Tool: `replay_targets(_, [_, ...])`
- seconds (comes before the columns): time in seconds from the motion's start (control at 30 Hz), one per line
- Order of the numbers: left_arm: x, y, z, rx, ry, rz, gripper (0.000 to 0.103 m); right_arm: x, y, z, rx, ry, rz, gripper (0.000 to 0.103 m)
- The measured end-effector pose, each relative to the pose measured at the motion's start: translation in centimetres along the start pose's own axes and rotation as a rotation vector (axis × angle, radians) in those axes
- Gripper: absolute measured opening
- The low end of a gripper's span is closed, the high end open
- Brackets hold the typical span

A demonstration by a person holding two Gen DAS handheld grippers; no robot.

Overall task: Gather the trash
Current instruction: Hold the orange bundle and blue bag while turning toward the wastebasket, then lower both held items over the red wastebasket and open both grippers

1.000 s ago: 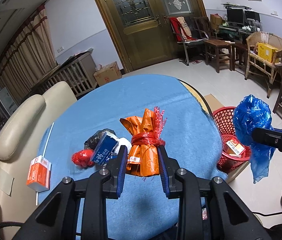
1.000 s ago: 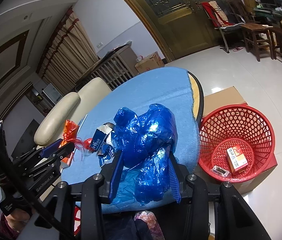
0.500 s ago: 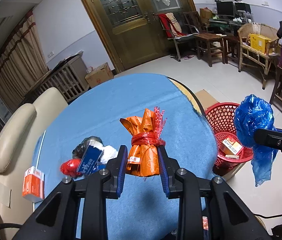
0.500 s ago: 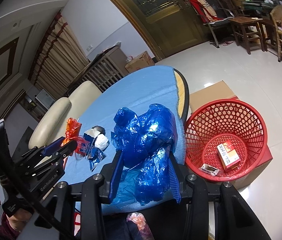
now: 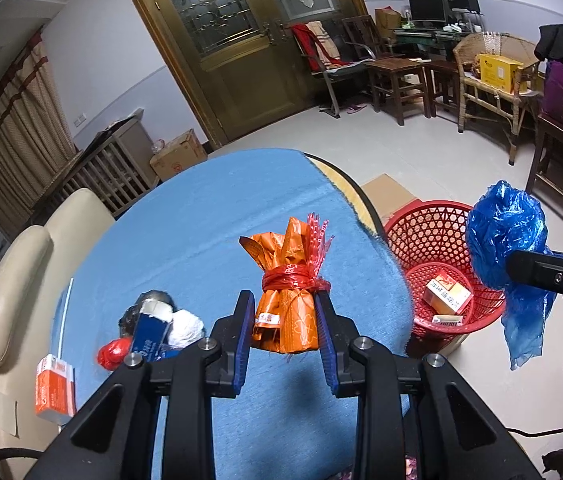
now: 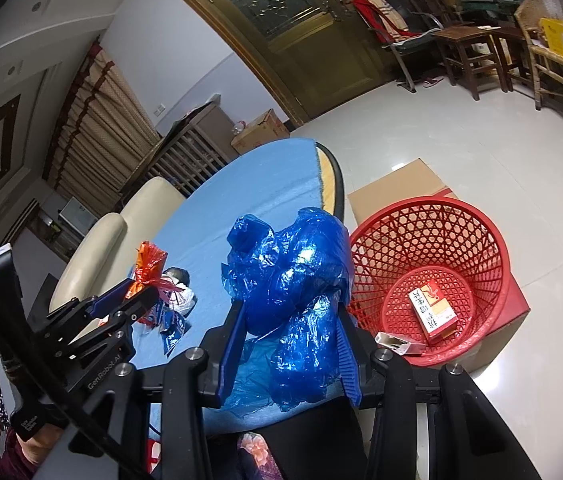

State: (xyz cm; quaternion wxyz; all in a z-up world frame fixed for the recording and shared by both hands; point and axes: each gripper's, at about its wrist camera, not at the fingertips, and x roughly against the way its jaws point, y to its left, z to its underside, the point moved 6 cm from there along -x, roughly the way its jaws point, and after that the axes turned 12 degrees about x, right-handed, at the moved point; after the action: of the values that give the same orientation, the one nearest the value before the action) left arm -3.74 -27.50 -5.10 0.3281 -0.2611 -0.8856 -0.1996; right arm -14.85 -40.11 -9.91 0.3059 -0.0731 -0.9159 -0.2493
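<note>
My left gripper (image 5: 283,320) is shut on an orange plastic bundle (image 5: 286,292) tied with red string, held above the blue tablecloth (image 5: 217,224). In the right wrist view that left gripper (image 6: 141,296) and the orange bundle (image 6: 149,258) appear at the left. My right gripper (image 6: 291,320) is shut on a crumpled blue plastic bag (image 6: 293,264), held off the table's near edge beside the red basket (image 6: 441,240). The left wrist view shows the blue bag (image 5: 505,236) hanging over the red basket's (image 5: 421,232) right side.
The basket holds an orange-and-white box (image 6: 433,312) and a small carton (image 6: 395,344), and stands on cardboard (image 6: 397,184). A pile of wrappers (image 5: 153,332) and an orange carton (image 5: 54,388) lie on the table's left. A cream chair (image 5: 17,276) stands behind.
Both grippers have shifted rightward toward the basket and sunk a little, each still gripping its load. The basket sits nearer and larger in both views.
</note>
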Motion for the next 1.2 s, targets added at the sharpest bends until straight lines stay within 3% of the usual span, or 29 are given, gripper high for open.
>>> replay_targets(0.4, [-1.8, -2.1, -0.4, 0.016, 0.026, 0.142, 0.032, 0.1, -2.6, -0.1, -0.054, -0.001, 0.042, 0.045])
replay_targets(0.73, [-3.8, -3.3, -0.8, 0.07, 0.083, 0.324, 0.032, -0.4, -5.4, 0.0, -0.106, 0.006, 0.081, 0.045])
replay_targets(1.2, [-7.3, -8.7, -0.9, 0.009, 0.176, 0.423, 0.032, -3.0, -11.5, 2.0, -0.197, 0.081, 0.187, 0.045])
